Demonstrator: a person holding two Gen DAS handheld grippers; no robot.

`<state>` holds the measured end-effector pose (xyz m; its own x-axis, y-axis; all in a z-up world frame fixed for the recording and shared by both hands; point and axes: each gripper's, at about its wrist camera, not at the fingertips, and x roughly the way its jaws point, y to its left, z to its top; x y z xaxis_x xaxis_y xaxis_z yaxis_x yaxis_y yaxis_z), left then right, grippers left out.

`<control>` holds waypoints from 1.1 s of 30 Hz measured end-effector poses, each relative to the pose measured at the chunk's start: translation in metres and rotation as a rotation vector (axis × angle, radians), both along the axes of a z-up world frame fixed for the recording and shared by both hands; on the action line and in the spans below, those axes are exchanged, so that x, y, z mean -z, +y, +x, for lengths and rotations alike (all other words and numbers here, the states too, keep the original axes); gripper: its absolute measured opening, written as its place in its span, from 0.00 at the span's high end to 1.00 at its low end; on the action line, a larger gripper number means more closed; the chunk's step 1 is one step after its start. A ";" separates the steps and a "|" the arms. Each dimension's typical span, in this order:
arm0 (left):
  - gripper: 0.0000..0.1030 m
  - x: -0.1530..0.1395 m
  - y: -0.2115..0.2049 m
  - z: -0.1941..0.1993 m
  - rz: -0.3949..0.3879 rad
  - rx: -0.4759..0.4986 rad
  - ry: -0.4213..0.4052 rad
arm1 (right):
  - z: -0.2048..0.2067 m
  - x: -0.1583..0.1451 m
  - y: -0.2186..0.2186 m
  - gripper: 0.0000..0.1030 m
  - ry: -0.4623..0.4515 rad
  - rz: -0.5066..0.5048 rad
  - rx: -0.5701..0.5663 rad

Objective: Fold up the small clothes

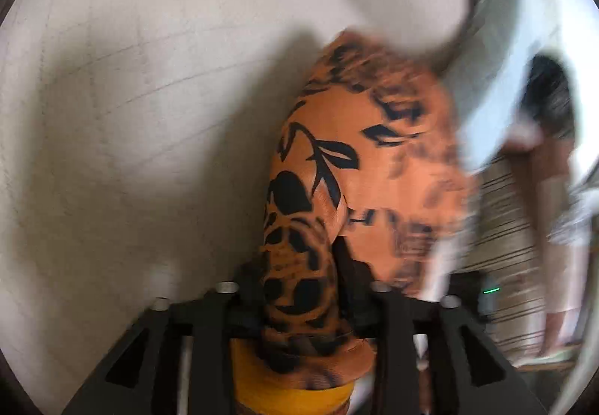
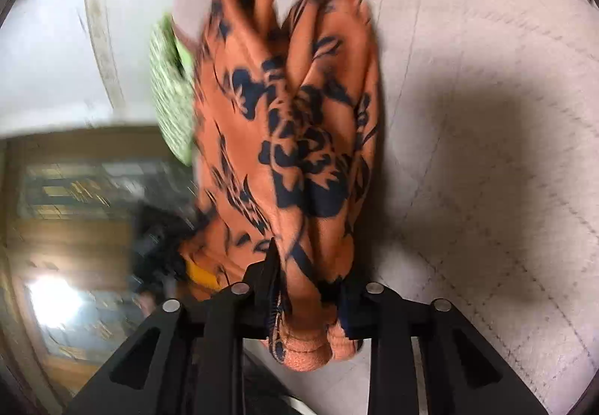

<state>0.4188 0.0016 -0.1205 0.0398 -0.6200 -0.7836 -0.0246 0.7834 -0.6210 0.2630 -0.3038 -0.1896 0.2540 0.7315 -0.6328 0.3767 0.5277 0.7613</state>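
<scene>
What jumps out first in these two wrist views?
The orange garment with black floral print fills the centre of both views, bunched between the jaws of the left gripper and the right gripper and hanging over a pale quilted surface. In the right wrist view a green patterned cloth peeks out at the garment's left edge. Both pictures are motion-blurred.

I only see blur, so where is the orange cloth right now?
The orange cloth hangs bunched between both grippers, left and right, over a pale quilted surface.
</scene>
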 end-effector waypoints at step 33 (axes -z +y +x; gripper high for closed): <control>0.70 -0.043 -0.001 0.072 -0.264 -0.006 -0.238 | 0.100 -0.019 -0.058 0.67 -0.342 0.027 0.193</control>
